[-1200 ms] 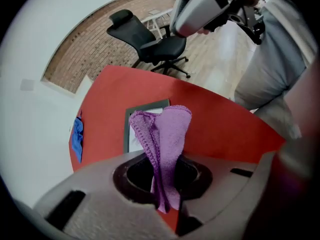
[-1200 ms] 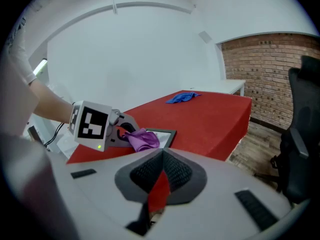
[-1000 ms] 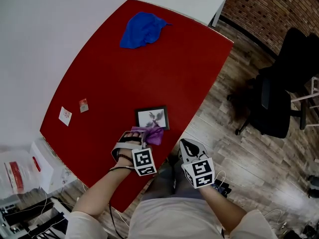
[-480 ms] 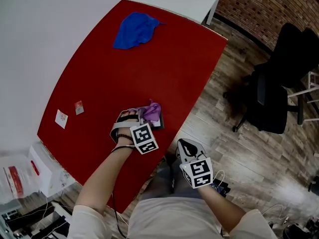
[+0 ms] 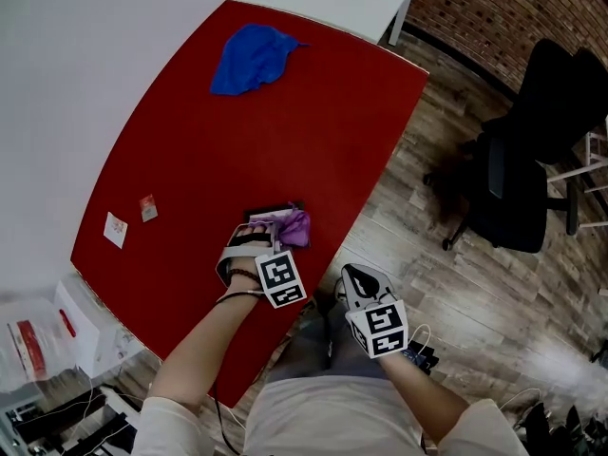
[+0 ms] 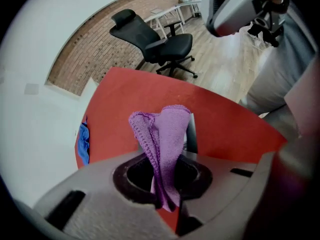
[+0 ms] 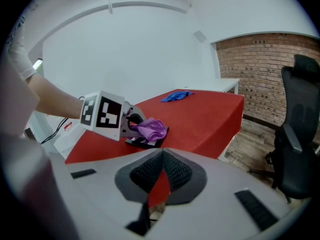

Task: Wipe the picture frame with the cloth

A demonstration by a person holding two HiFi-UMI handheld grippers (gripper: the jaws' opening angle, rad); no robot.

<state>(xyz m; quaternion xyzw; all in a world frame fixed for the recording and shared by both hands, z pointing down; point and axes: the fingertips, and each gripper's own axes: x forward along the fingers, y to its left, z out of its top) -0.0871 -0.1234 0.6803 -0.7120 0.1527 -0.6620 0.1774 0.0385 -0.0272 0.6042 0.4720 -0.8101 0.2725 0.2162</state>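
Fingers [image 6: 107, 199] of our left gripper [image 6: 167, 181] are squeezed tight on the purple cloth [image 6: 165, 134]. The cloth sticks up out of the jaws in a soft fold. Behind it we see a thin dark strip of the picture frame [image 6: 192, 134].

From above, the cloth lies right on top of the frame, close to the near edge of the red table [image 5: 266, 131]. Only the frame's dark far edge peeks out.

A second ago we could see the whole picture in the frame, and the cloth only touched its near side. Half a second ago the left gripper had pushed the cloth farther over the frame. Now the gripper has come back a little toward us, and the cloth still covers the picture.

Our right gripper [image 7: 163, 152] has its fingers closed with nothing between them. It hangs off the table, over the wood floor [image 5: 446, 264], about where it was before.

Far across the table lies a blue cloth [image 5: 249, 57]. Two small tags [image 5: 115, 228] lie near the left edge. A black chair [image 5: 532, 179] stands on the floor.
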